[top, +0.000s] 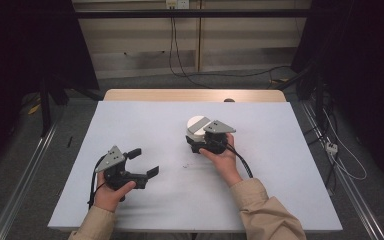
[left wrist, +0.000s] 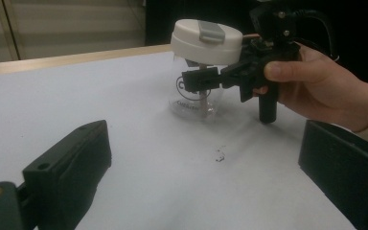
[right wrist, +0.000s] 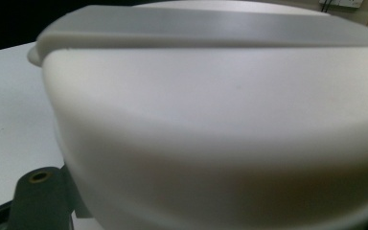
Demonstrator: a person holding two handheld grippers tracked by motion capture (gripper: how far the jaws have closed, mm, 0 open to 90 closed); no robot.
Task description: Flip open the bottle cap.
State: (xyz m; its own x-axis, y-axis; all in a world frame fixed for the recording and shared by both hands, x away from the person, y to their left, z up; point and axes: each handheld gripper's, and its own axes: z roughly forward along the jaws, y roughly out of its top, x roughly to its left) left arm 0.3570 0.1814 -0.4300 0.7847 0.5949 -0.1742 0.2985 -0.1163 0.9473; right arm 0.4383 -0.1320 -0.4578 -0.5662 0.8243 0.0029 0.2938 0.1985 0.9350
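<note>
A clear jar (left wrist: 194, 103) with a white lid (left wrist: 206, 40) and a grey flip tab stands upright right of the table's middle. My right gripper (left wrist: 199, 79) reaches it from the near side, one jaw across the clear body just under the lid, shut on it. In the high view the lid (top: 196, 122) pokes out past the right gripper (top: 198, 143) and its grey plate. The right gripper view has the lid (right wrist: 211, 120) pressed close to the camera. My left gripper (top: 145, 161) rests at the near left, open and holding nothing, its jaws wide apart (left wrist: 206, 191).
The white table top (top: 145, 125) has a wooden strip along its far edge. A small dark speck (left wrist: 219, 154) lies on the table between the two grippers. Cables trail on the floor beyond the table and at the right.
</note>
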